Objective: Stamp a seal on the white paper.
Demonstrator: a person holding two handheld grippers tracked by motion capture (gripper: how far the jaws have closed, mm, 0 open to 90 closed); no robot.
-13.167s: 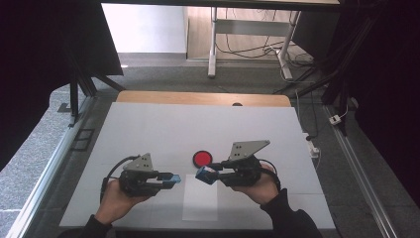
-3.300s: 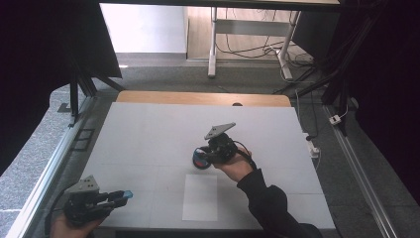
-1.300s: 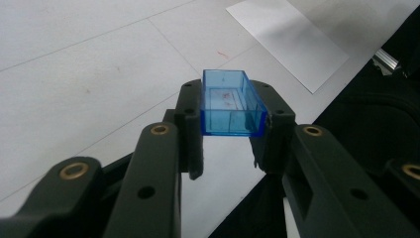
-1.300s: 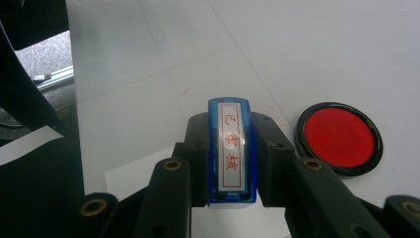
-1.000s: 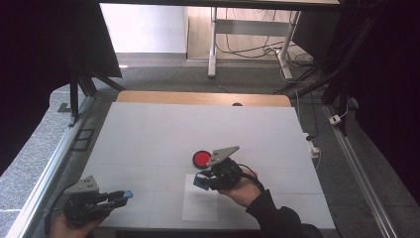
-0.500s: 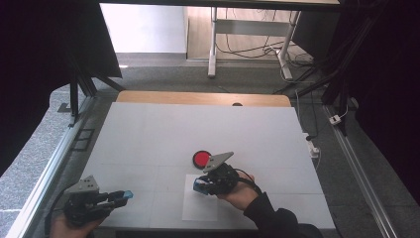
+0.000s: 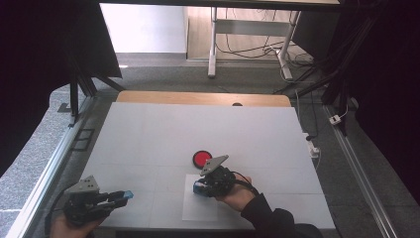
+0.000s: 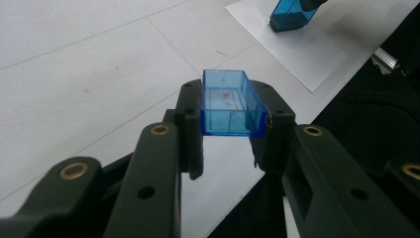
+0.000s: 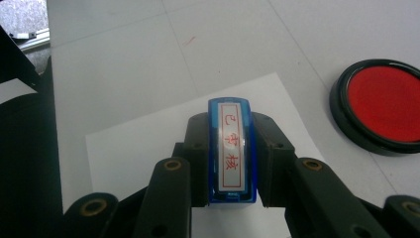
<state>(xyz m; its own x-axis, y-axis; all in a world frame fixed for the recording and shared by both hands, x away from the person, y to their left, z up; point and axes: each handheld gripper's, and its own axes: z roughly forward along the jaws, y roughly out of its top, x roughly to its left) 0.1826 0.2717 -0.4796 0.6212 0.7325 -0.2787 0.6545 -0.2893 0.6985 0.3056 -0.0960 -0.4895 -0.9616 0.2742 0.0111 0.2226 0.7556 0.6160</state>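
Note:
My left gripper (image 7: pixel 124 196) rests at the table's near left corner, shut on a clear blue stamp cap (image 8: pixel 230 103) whose open side faces up. My right gripper (image 7: pixel 199 187) is shut on a blue stamp (image 9: pixel 232 148); its white face with red characters (image 9: pixel 231 144) looks back at the right gripper view's camera. The stamp (image 8: pixel 292 12) hangs tilted over the far part of a white paper sheet (image 7: pixel 200 210), very low; whether it touches I cannot tell. A round red ink pad (image 7: pixel 202 158) in a black case lies just beyond the sheet.
The white table top (image 7: pixel 198 129) has a wooden strip (image 7: pixel 198 97) along its far edge and metal rails (image 7: pixel 44 173) down both sides. Cables and desk legs (image 7: pixel 213 44) stand on the floor beyond. The person's right sleeve (image 7: pixel 267 220) comes in at the bottom.
The right gripper has sunk with the stamp and drifted a little leftward and nearer, from beside the ink pad to over the paper. The left gripper has stayed put.

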